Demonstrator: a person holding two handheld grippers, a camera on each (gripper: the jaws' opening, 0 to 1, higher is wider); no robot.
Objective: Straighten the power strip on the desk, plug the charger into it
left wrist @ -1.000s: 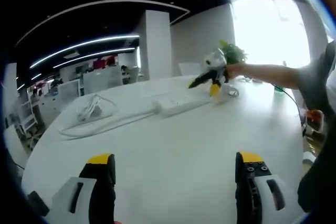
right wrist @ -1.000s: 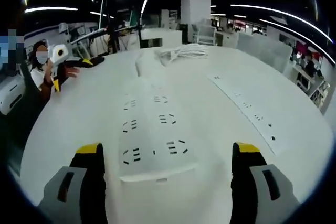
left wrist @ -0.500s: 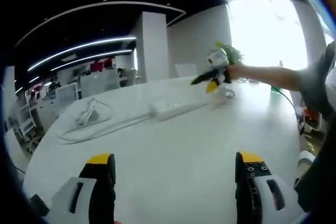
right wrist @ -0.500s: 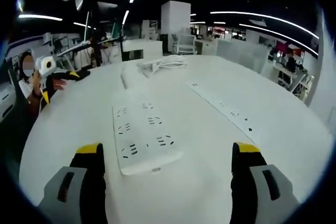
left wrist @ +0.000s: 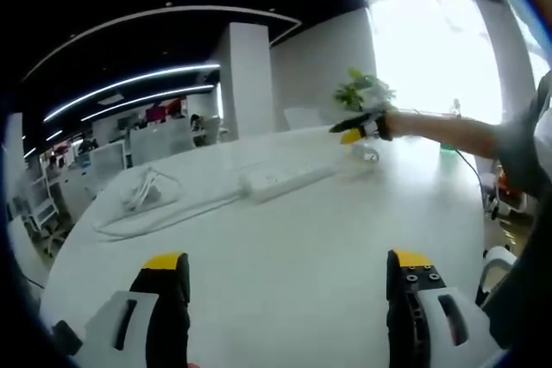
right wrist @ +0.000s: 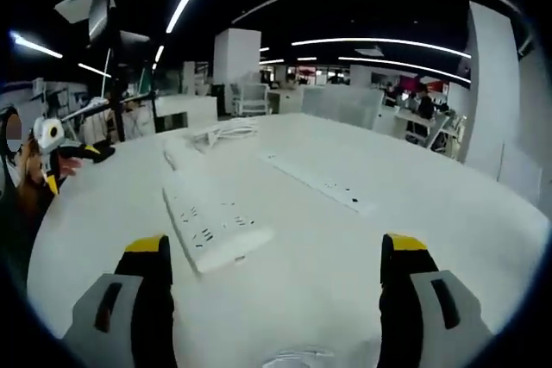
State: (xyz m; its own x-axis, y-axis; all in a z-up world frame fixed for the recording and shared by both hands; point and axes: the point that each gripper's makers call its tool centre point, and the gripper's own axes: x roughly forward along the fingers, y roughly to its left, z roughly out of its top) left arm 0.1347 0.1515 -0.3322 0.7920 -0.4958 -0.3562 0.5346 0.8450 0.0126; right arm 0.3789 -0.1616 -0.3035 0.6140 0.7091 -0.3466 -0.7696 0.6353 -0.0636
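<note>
On the desk: white round desk (left wrist: 285, 247), seen from both grippers; open office behind with ceiling light strips and a white pillar.
Left gripper: left gripper (left wrist: 285, 299) hovers above the near part of the desk, jaws spread wide, yellow-tipped, nothing between them, no contact with the desk top.
Right gripper: right gripper (right wrist: 274, 295) held above the desk, jaws released and wide apart, empty. In the left gripper view it comes in from the right (left wrist: 358, 129), held up on the person's outstretched arm (left wrist: 448, 131), above the far end of the strip and not touching it.
Power strip: white power strip (right wrist: 216, 226) lies flat on the desk just ahead of the right gripper, slightly left of centre, running away from the camera at a slant; socket holes face up. In the left gripper view it sits across the middle distance (left wrist: 285, 180), well apart from the left jaws.
Cable: white cable (left wrist: 164, 208) leaves the strip's left end in the left gripper view and runs to a loose coil (left wrist: 142, 191) further left on the desk. The same bundle shows at the far end of the strip in the right gripper view (right wrist: 226, 133).
Flush socket panel: long flat socket panel (right wrist: 315, 183) set in the desk to the right of the strip, apart from it.
Charger: cannot identify with certainty; a small white item at the bottom edge of the right gripper view (right wrist: 297, 357) is too blurred to name.
Plant: green plant (left wrist: 362, 90) beyond the right gripper, by the bright window.
Opposite side: left gripper visible at far left of the right gripper view (right wrist: 60, 148), held up off the desk.
</note>
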